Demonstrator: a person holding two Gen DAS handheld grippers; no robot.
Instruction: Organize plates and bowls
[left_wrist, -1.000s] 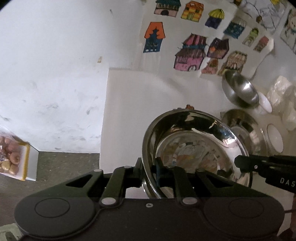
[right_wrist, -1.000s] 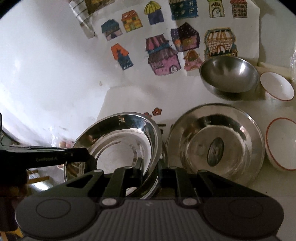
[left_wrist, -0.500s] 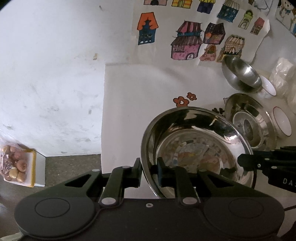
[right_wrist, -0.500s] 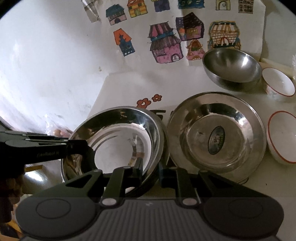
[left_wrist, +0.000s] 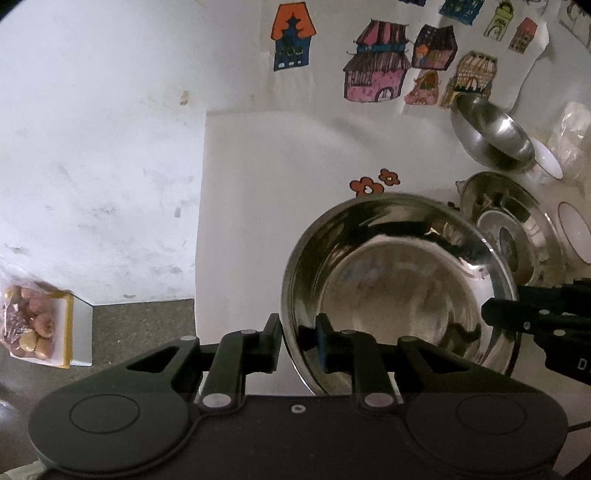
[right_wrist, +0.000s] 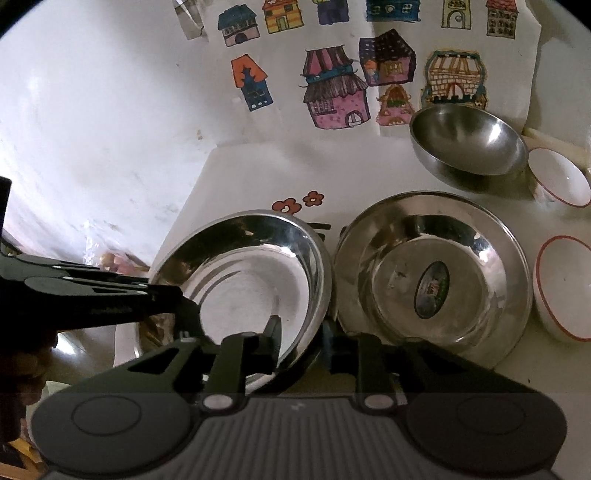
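A wide shiny steel bowl (left_wrist: 399, 288) (right_wrist: 251, 280) rests on the white table (left_wrist: 277, 155), close beside a steel deep plate with an oval sticker (right_wrist: 432, 280) (left_wrist: 509, 236). My left gripper (left_wrist: 299, 341) straddles the bowl's near-left rim. Its jaws are opening, and a gap shows between the inner pad and the wall. My right gripper (right_wrist: 301, 343) straddles the rim on the opposite side. Its jaws are opening too, with the rim loose between them. Each gripper shows in the other's view: the left gripper (right_wrist: 110, 295), the right gripper (left_wrist: 535, 321).
A rounded steel bowl (right_wrist: 465, 144) stands at the back by sheets of house drawings (right_wrist: 332, 96). Two white red-rimmed bowls (right_wrist: 561, 177) (right_wrist: 565, 288) sit at the right. The table's left edge (left_wrist: 201, 221) drops to the floor, where a box of round food (left_wrist: 37, 325) stands.
Both pairs of jaws have spread apart around the bowl's rim. The bowl has settled lower and flatter beside the stickered plate.
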